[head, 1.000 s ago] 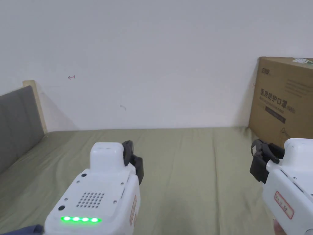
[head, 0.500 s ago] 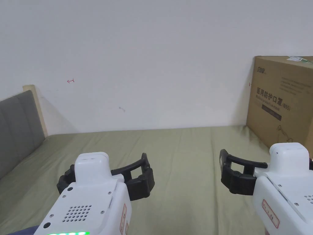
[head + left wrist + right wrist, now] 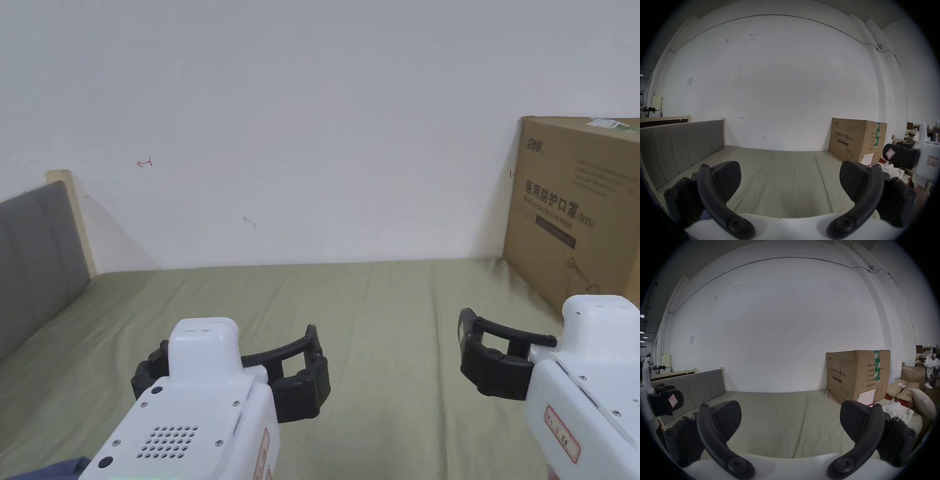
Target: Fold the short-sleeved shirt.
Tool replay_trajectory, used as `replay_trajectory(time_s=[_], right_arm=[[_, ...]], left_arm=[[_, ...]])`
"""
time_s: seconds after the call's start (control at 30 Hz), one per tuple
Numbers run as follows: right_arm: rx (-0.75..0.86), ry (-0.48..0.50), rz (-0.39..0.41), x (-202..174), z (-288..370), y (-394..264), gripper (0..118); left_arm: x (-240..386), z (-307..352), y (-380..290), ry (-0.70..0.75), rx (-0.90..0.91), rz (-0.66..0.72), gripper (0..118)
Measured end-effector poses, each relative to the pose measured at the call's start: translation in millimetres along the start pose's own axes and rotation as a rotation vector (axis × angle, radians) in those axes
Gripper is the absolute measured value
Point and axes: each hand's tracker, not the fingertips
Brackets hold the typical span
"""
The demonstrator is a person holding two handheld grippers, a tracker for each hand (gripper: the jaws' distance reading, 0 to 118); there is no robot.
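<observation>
The left gripper and right gripper are hovering wide open and empty-jawed over the bed in the frame's lower half.

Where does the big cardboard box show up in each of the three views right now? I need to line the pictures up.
Head view: the cardboard box stands at the right edge, on the far right corner of the bed, against the wall.
Left gripper view: the box sits right of centre, above that gripper's right jaw.
Right gripper view: the box is right of centre, larger, with green tape on its side.
Shared landmark: the grey headboard, on the left.
</observation>
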Motion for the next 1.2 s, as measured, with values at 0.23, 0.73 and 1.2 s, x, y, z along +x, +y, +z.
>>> replay_trajectory(time_s=[0.23, 0.73, 1.2], right_arm=[[-0.021, 0.012, -0.032, 0.7, 1.4, -0.8, 118], [-0.037, 0.032, -0.005, -6.2, 1.8, -1.9, 118], [-0.056, 0.036, -0.003, -7.5, -3.5, -10.4, 118]], left_arm=[[0.4, 2.7, 5.5, -0.001, 0.012, 0.037, 118], [7.0, -1.9, 5.8, 0.056, -0.009, 0.015, 118], [2.8, -10.1, 3.0, 0.077, -0.038, 0.047, 118]])
